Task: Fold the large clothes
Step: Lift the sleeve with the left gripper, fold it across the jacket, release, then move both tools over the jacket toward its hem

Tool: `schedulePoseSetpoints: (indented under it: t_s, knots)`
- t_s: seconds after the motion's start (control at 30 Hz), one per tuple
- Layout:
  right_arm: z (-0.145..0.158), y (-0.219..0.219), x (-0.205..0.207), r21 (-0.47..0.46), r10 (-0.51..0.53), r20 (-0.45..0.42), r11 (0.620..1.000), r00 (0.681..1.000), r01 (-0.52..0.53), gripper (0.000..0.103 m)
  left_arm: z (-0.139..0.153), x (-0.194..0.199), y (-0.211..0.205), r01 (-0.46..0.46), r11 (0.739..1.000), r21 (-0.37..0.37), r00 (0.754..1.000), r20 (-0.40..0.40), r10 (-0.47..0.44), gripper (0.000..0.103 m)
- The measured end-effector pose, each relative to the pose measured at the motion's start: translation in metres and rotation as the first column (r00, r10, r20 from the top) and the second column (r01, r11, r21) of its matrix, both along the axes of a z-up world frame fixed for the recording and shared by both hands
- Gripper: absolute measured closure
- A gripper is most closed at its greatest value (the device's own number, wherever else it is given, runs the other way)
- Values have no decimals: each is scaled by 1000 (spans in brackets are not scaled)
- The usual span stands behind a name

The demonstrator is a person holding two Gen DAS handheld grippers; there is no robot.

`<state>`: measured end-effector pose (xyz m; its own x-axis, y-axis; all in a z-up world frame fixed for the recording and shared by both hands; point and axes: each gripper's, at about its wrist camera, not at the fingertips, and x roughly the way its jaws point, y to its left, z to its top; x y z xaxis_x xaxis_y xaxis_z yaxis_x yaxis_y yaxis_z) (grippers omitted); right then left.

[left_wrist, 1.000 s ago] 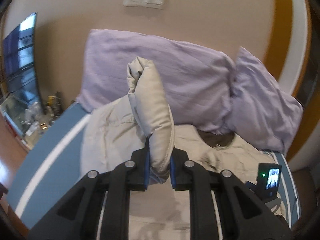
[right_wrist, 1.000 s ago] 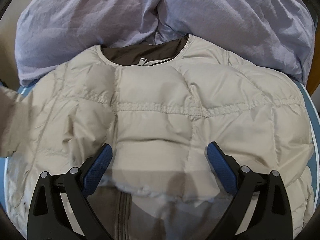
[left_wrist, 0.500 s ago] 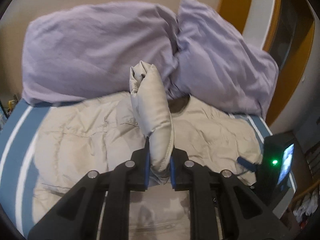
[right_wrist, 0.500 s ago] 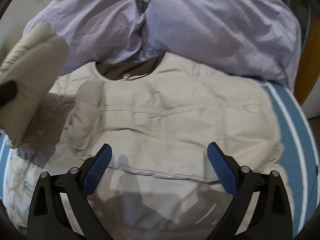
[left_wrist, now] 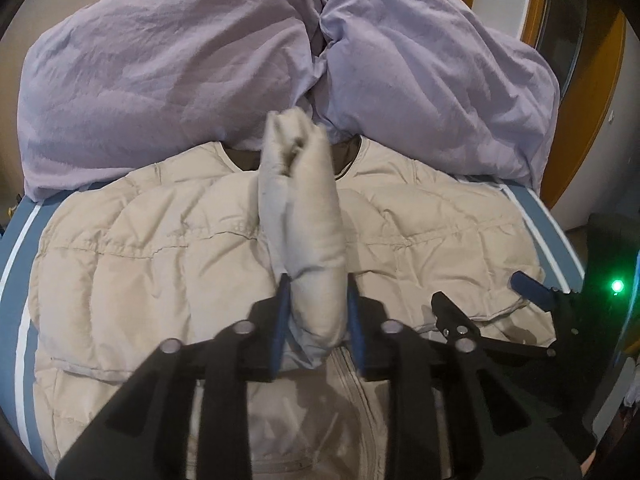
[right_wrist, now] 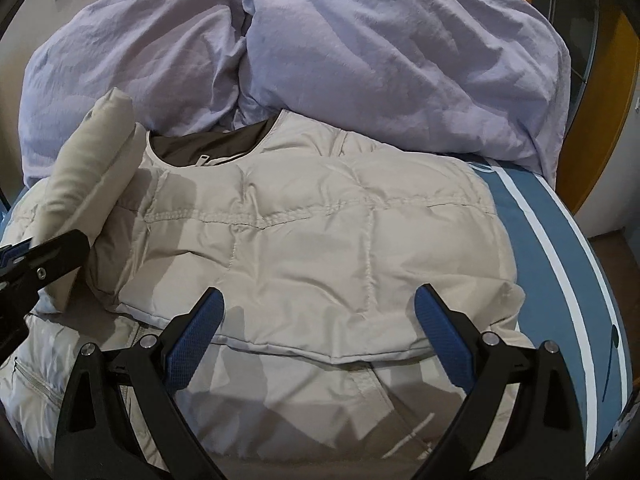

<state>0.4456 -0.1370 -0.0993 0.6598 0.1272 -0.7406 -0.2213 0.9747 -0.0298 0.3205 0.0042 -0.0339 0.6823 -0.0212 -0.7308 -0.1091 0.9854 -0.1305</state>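
A beige puffer jacket (left_wrist: pixel 160 248) lies flat on the bed with its dark-lined collar toward the pillows; it fills the right wrist view (right_wrist: pixel 328 240) too. My left gripper (left_wrist: pixel 318 300) is shut on the jacket's sleeve (left_wrist: pixel 300 200) and holds it up above the jacket's middle. The sleeve also shows at the left of the right wrist view (right_wrist: pixel 92 168). My right gripper (right_wrist: pixel 320 336) is open and empty, hovering over the jacket's right half. It appears at the right of the left wrist view (left_wrist: pixel 480 300).
Two lilac pillows (left_wrist: pixel 168 64) (left_wrist: pixel 432 72) lie against the wall behind the collar. The blue bedsheet with white stripes (right_wrist: pixel 560 240) shows at the right bed edge and at the left (left_wrist: pixel 16 240). A wooden door frame (left_wrist: pixel 580 80) stands at the right.
My left gripper has carried the sleeve rightward from the jacket's left side to over its middle. My right gripper has drawn back to the right, still open.
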Motion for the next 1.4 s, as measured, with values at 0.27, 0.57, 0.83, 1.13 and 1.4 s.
schedulePoseSetpoints:
  t_s: [0.27, 0.57, 0.83, 1.13, 1.4]
  knots:
    - [5, -1, -5, 20, 0, 7, 1000, 1000, 0, 5, 18, -16, 5, -1, 1000, 11, 999, 41, 1, 47]
    - [21, 18, -16, 62, 66, 42, 996, 997, -69, 6, 9, -19, 43, -98, 991, 86, 995, 6, 98, 47]
    - [27, 58, -24, 118, 174, 58, 977, 983, -179, 38, -2, -20, 81, -176, 955, 238, 983, -4, 182, 47]
    - [4, 85, -18, 102, 198, 18, 975, 980, -198, 53, -26, -19, 113, -215, 949, 228, 971, -52, 233, 47]
    - [-23, 84, -8, 120, 166, -63, 980, 984, -158, 54, -43, -12, 112, -203, 953, 223, 973, -67, 223, 43]
